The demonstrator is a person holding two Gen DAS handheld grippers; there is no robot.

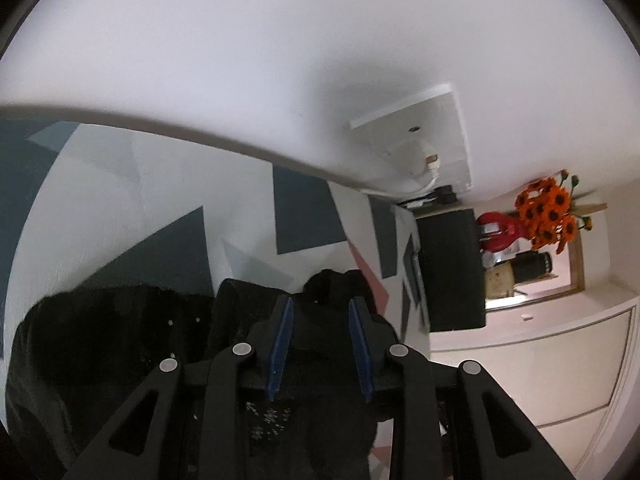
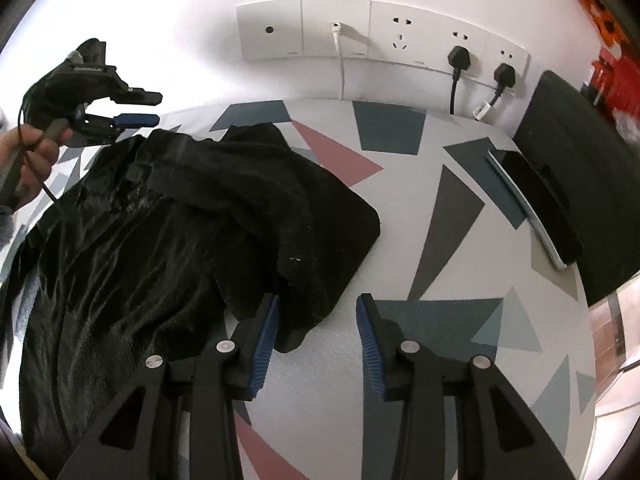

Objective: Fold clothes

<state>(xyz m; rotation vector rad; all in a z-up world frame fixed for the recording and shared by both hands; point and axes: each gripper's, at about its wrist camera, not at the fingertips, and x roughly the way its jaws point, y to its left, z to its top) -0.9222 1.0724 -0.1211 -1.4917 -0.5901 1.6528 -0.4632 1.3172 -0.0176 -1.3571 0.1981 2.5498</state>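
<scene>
Phone [image 2: 536,196] and black box [image 2: 580,184] beside garment [image 2: 160,220]

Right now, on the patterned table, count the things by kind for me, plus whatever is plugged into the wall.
Black garment: 1
Phone: 1
Black plugs: 2
White plug: 1
Total: 5

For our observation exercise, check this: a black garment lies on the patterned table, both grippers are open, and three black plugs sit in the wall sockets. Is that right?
Not quite: the right wrist view shows two black plugs in the wall sockets, plus one white one. The rest stands: the black garment lies on the patterned table, and the left gripper and right gripper are open.
</scene>
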